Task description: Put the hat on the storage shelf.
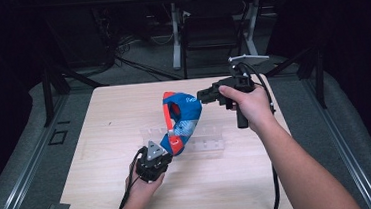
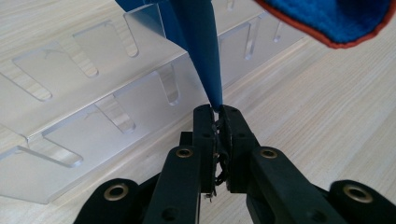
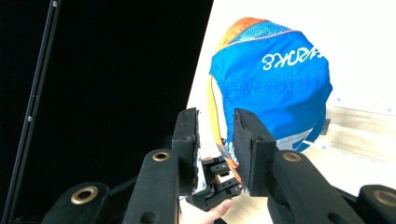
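We risk the blue and orange cap [image 1: 181, 121] slipping free, since our left gripper [image 1: 161, 149] pinches only a thin blue edge between its closed jaws while the cap hangs above the clear slotted rack [image 1: 211, 138] on the table [image 1: 101, 141]. Our right gripper [image 1: 204, 95], held level by an extended forearm, has its jaws parted around the cap's far side, so a late squeeze could miss.

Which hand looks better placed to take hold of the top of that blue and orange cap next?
Probably the right. The right gripper is open beside the raised end of the cap, with its jaws apart and the cap just ahead. The left gripper is busy, shut on the cap's low blue edge above the table.
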Demonstrator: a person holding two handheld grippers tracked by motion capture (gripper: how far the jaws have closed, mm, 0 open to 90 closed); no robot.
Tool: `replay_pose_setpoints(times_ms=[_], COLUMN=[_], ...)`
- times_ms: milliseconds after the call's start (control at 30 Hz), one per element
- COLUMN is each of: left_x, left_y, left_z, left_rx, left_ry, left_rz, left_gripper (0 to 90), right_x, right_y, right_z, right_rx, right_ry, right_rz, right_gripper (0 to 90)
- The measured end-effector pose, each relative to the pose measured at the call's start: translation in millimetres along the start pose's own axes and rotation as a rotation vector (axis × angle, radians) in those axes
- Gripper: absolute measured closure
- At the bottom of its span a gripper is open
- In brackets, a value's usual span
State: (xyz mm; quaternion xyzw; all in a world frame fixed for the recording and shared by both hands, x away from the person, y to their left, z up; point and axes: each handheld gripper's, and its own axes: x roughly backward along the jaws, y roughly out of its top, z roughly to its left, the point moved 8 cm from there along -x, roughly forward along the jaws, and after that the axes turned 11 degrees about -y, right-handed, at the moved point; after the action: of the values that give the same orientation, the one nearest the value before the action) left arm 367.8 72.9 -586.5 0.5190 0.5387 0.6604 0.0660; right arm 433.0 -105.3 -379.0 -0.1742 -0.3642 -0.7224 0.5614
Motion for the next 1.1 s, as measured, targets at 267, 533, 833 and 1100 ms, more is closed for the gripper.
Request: replay_pose_setpoints(times_ms=[267, 533, 833, 1100], left_x=[7.8, 21.8, 35.6, 51.2], left_y=[-2.2, -8.6, -21.6, -37.4], left_z=[2.2, 10.6, 22.9, 33.4], left_rx=[0.023, 0.035, 0.071, 0.102], left_ry=[-0.014, -0.017, -0.008, 0.005], left_rz=[-0.012, -0.034, -0.037, -0.038], left_gripper=[71.5, 57.5, 53.1, 50.8], right_x=[0.8, 3.3, 5.7, 4.7], right_y=[-0.7, -4.0, -6.4, -10.5], right_z=[-2.5, -7.6, -10.0, -17.8], right_rx=[0.009, 0.027, 0.043, 0.060], right_ry=[-0.020, -0.046, -0.064, -0.102], right_rz=[-0.016, -0.020, -0.035, -0.043], right_gripper=[67.2, 63.2, 57.9, 54.6])
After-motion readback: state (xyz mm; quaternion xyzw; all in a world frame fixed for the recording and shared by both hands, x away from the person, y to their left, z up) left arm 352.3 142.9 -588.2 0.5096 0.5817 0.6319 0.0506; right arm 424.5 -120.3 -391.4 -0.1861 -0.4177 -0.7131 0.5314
